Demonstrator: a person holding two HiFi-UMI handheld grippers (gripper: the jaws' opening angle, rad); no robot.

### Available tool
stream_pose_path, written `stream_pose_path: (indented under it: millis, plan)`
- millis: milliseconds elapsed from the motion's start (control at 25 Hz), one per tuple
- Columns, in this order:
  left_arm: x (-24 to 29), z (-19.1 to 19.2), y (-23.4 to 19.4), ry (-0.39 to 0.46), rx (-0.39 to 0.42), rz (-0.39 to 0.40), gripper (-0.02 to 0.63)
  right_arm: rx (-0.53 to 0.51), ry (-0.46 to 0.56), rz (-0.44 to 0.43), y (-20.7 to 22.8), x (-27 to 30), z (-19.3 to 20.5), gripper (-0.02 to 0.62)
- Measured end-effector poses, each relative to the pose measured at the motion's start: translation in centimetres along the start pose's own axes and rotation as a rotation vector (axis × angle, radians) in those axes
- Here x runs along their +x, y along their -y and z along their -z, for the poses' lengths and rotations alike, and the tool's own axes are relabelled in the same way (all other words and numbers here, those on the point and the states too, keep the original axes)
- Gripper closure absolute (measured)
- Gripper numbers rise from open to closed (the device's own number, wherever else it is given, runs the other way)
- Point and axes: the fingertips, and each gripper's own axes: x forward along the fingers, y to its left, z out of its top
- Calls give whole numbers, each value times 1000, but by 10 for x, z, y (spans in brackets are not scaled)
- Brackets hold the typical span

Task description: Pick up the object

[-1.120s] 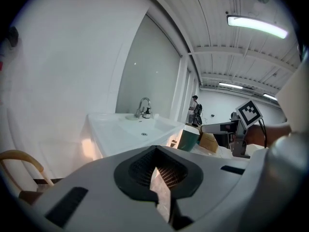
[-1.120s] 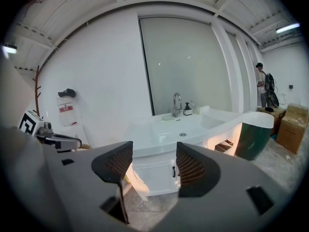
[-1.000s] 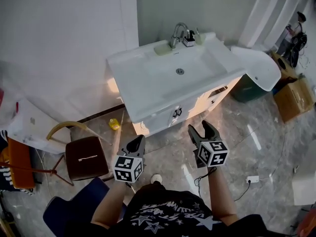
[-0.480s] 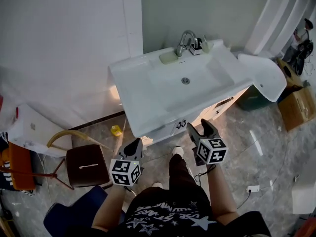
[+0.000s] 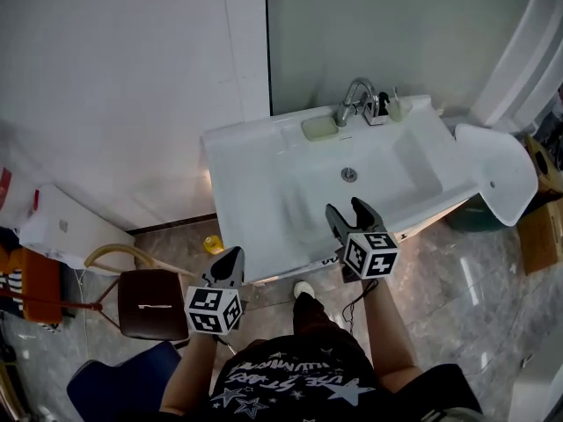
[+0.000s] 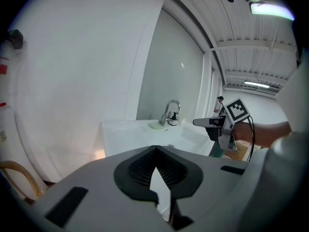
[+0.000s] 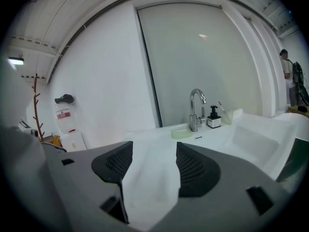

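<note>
A white sink (image 5: 255, 174) stands against the wall with a chrome faucet (image 5: 356, 97), a pale green soap dish (image 5: 319, 127), a black dispenser (image 5: 381, 110) and a small cup (image 5: 398, 106) along its back rim. My right gripper (image 5: 350, 212) is open and empty above the sink's front part, pointing at the faucet (image 7: 195, 108) and soap dish (image 7: 182, 134). My left gripper (image 5: 227, 265) is shut on nothing, low at the sink's front left corner. From the left gripper view, the sink (image 6: 130, 132) lies ahead and the right gripper (image 6: 208, 123) is at the right.
A brown chair (image 5: 151, 301) stands left of me, with a small yellow item (image 5: 214, 244) on the floor beside the cabinet. A white curved panel (image 5: 497, 170) leans at the sink's right end, next to a cardboard box (image 5: 550, 165). A person (image 7: 288, 76) stands far off at the right.
The person has stepped closer to the sink. The right gripper has moved forward from the floor area to above the sink's front; the left gripper has come up beside the cabinet.
</note>
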Motion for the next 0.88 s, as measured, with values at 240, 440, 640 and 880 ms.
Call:
stream_pose_path:
  millis: [240, 440, 640, 880]
  plan:
    - [62, -28, -9, -2, -25, -66, 591, -13, -51, -72, 34, 72, -21, 318]
    - [103, -41, -17, -12, -37, -100, 591, -35, -92, -107, 53, 122, -28, 318]
    - [135, -52, -25, -16, -49, -137, 591, -71, -128, -115, 71, 172, -30, 320]
    - [165, -58, -46, -30, -76, -192, 591, -107, -164, -140, 77, 235, -31, 353]
